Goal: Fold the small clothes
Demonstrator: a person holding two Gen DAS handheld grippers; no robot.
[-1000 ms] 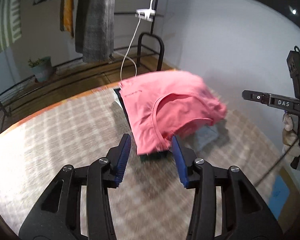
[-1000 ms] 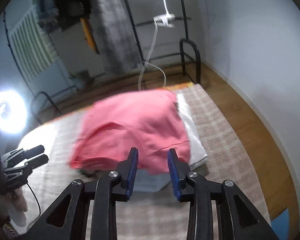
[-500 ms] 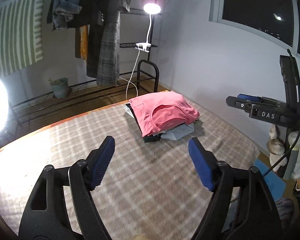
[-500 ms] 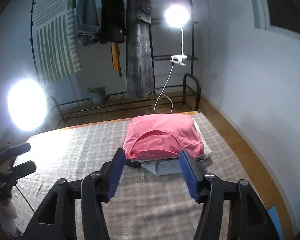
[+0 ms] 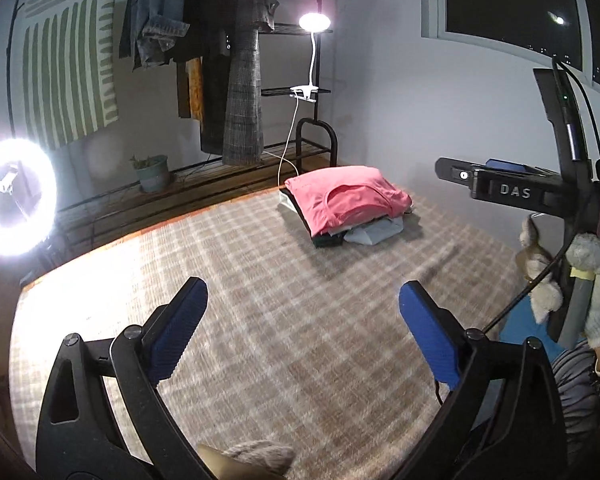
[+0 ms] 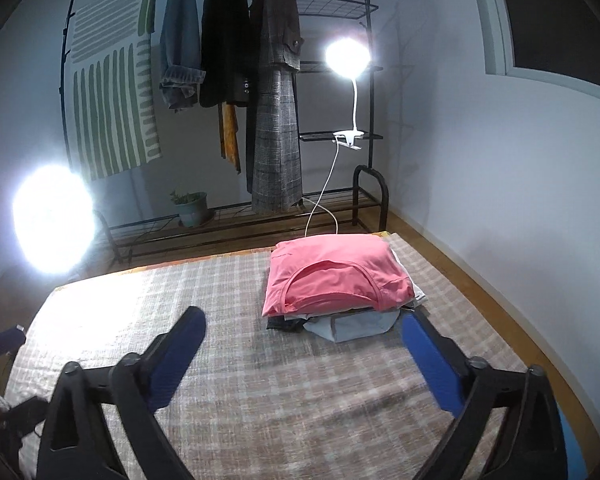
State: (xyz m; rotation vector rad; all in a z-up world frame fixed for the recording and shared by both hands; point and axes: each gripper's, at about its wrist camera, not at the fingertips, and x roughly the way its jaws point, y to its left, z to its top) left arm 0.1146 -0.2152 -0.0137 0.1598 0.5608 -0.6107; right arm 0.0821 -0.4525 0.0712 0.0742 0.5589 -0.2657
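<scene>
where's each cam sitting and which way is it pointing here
Left wrist: on the left hand-held gripper, open, looking across the plaid bedcover to the pink top on the folded pile; right hand-held gripper at right.
Right wrist: on the right hand-held gripper, open, facing the pile nearer.
Shared: pink top, clothes rack, clip lamp.

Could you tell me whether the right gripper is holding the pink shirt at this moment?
No, the right gripper is open with its fingers spread wide and empty, while the pink shirt lies folded atop the stack.
</scene>
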